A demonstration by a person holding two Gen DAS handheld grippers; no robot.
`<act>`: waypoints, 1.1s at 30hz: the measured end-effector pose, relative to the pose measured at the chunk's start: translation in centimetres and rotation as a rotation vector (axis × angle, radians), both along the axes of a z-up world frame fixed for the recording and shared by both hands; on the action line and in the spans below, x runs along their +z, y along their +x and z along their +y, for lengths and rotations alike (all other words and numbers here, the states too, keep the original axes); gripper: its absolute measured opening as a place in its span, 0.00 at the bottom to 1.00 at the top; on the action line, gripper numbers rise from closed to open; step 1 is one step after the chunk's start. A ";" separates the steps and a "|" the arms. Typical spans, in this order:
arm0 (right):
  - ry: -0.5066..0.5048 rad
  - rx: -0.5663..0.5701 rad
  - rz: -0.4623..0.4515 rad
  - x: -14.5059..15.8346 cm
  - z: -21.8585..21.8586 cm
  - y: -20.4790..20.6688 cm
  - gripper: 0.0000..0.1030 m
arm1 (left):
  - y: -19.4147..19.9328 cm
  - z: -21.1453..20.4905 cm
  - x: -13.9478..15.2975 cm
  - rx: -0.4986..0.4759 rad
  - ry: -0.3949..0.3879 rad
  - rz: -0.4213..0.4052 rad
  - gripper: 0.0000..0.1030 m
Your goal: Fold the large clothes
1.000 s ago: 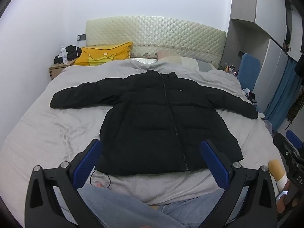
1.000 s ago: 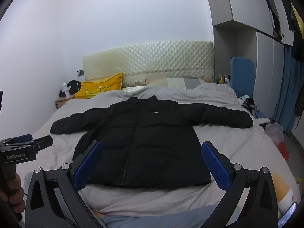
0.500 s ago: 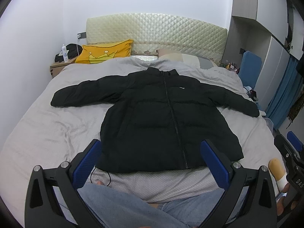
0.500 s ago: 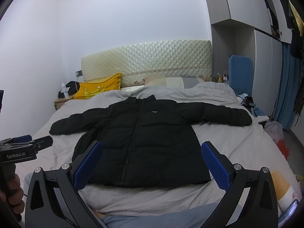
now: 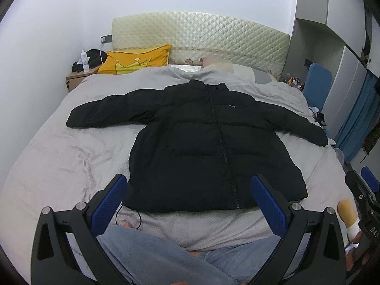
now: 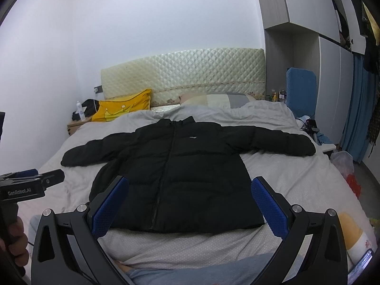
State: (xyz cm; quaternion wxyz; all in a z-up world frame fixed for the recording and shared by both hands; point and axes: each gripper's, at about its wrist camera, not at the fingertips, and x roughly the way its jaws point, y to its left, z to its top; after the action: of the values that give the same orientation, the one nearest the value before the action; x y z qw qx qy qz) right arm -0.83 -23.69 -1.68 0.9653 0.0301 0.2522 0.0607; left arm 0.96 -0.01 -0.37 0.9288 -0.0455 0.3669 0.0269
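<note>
A black puffer jacket (image 5: 201, 147) (image 6: 175, 173) lies flat and zipped on the grey bed (image 5: 59, 156) (image 6: 296, 185), front up, collar toward the headboard, both sleeves spread out to the sides. My left gripper (image 5: 188, 185) hovers open above the foot of the bed, its blue pads either side of the jacket's hem, touching nothing. My right gripper (image 6: 190, 187) is likewise open and empty, held back from the hem. In the right wrist view the left gripper's body (image 6: 26, 187) shows at the far left, held by a hand.
A yellow pillow (image 5: 135, 58) and a striped pillow (image 6: 213, 99) lie by the quilted headboard (image 5: 201, 33). A nightstand with a bottle (image 5: 84, 61) stands at the left. A blue chair (image 6: 300, 90) and wardrobes are on the right. The person's jeans-clad legs (image 5: 154, 254) rest at the bed's foot.
Both views have tilted slightly, the left gripper shifting a little; the jacket lies unmoved and both grippers remain open.
</note>
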 end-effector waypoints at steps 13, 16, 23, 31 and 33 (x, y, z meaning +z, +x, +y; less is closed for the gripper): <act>0.004 -0.006 0.027 -0.7 0.1 0.5 1.00 | -0.9 -0.7 0.9 -0.014 -0.018 0.020 1.00; 0.001 -0.010 0.031 -0.6 0.1 0.8 1.00 | -1.0 -1.1 0.9 -0.015 -0.029 0.036 1.00; 0.002 -0.017 0.045 -0.9 0.0 1.0 1.00 | -1.3 -1.8 1.0 -0.019 -0.019 0.083 1.00; -0.001 -0.023 0.067 -1.5 0.3 1.6 1.00 | -1.2 -0.6 0.9 0.006 -0.039 0.101 1.00; -0.002 -0.023 0.071 -1.6 0.4 1.9 1.00 | -1.1 -0.6 0.8 -0.011 -0.043 0.105 1.00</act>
State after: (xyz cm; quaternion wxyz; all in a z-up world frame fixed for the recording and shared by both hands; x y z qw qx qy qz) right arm 1.06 -23.33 -3.26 0.9564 0.0340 0.2861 0.0480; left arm -0.10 -0.66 0.47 0.9072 -0.0618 0.4158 0.0165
